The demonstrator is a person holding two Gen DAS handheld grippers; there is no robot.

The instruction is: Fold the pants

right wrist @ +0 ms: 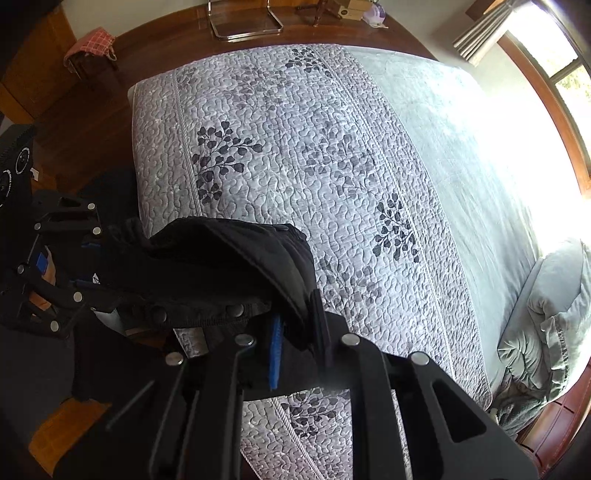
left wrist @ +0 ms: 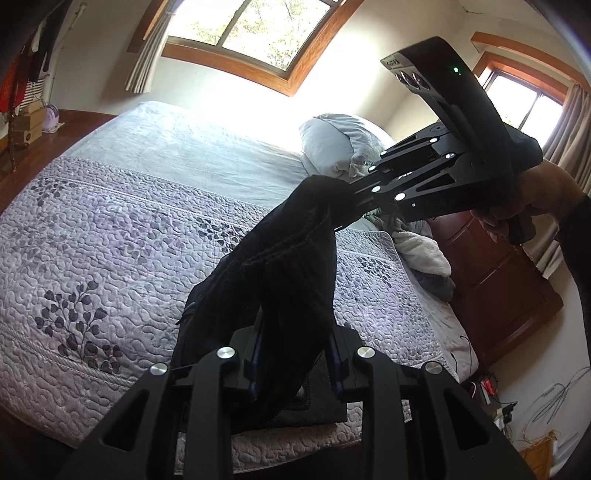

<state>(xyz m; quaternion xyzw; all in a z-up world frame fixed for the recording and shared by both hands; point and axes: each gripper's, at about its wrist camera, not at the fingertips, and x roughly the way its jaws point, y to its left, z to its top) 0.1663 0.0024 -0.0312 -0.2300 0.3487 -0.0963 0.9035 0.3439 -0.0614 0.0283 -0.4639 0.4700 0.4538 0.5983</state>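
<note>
Black pants (left wrist: 284, 273) hang in the air above the near edge of the bed, stretched between my two grippers. My left gripper (left wrist: 295, 354) is shut on one end of the waistband. My right gripper (right wrist: 299, 332) is shut on the other end, where snap buttons show along the band (right wrist: 207, 314). In the left wrist view the right gripper (left wrist: 343, 206) comes in from the upper right, clamped on the cloth. In the right wrist view the left gripper (right wrist: 99, 266) sits at the left edge, holding the pants (right wrist: 221, 258). The legs hang down out of sight.
A bed with a grey quilted leaf-print cover (right wrist: 332, 166) fills both views. A pale pillow (left wrist: 340, 144) and crumpled blankets (left wrist: 421, 254) lie at its head. A dark wooden cabinet (left wrist: 498, 280) stands beside the bed, with cables on the floor (left wrist: 491, 387). A metal chair frame (right wrist: 243, 22) stands beyond the bed.
</note>
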